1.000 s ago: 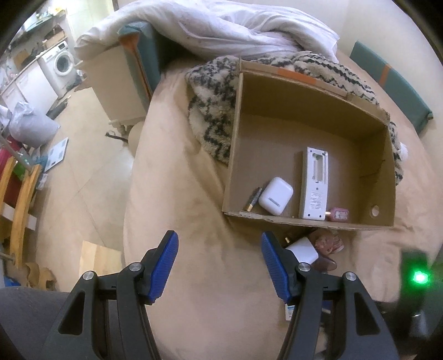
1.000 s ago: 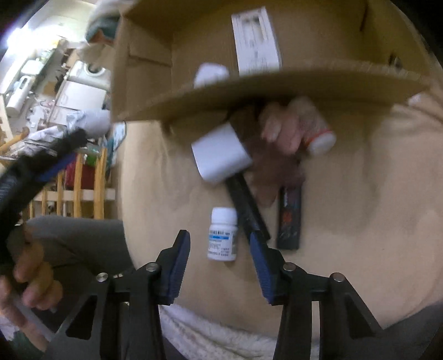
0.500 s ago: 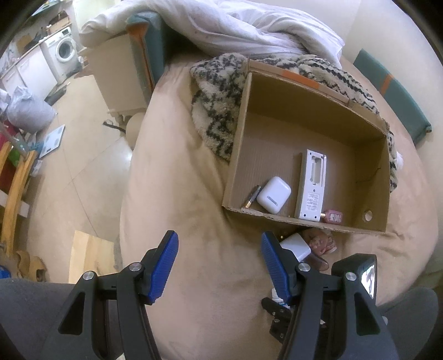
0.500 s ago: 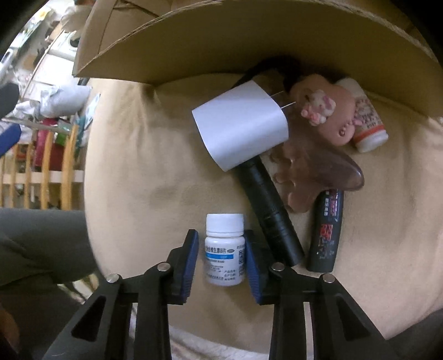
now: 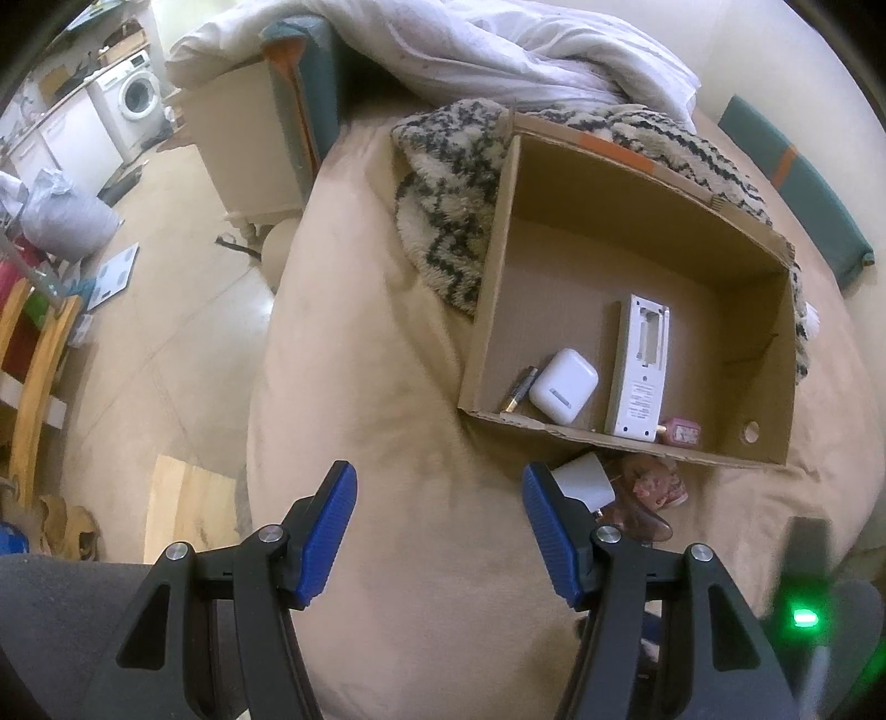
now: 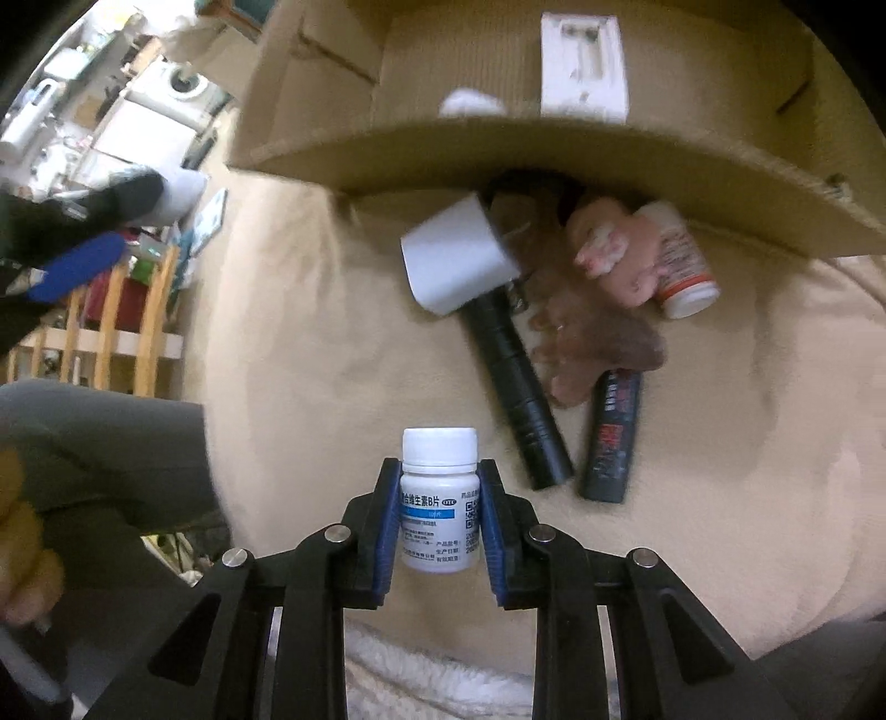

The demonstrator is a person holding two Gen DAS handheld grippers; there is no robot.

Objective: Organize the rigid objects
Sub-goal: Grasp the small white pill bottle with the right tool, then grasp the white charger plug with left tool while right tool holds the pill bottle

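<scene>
My right gripper (image 6: 440,515) is shut on a white pill bottle (image 6: 439,501) with a blue label, lifted a little off the beige bed cover. Beyond it lie a white charger (image 6: 457,255), a black flashlight (image 6: 518,382), a brown comb (image 6: 587,338), a black lighter (image 6: 612,437), a pink toy (image 6: 614,255) and a second pill bottle (image 6: 684,263), all by the near wall of the cardboard box (image 6: 498,155). My left gripper (image 5: 437,534) hangs open over bare bed cover, left of the box (image 5: 498,266). Inside lie a white earbud case (image 5: 563,378), a white remote (image 5: 639,368), a battery (image 5: 519,389) and a small pink item (image 5: 682,431).
A patterned fuzzy blanket (image 5: 448,183) and a white duvet (image 5: 526,50) lie behind the box. The bed edge drops to the floor on the left, where a washing machine (image 5: 138,94) and a wooden rack (image 5: 33,354) stand. A hand (image 6: 22,559) shows at lower left of the right wrist view.
My right gripper came down around the white pill bottle, shut on it and lifted it back from the pile. The left gripper stayed open and nearly still.
</scene>
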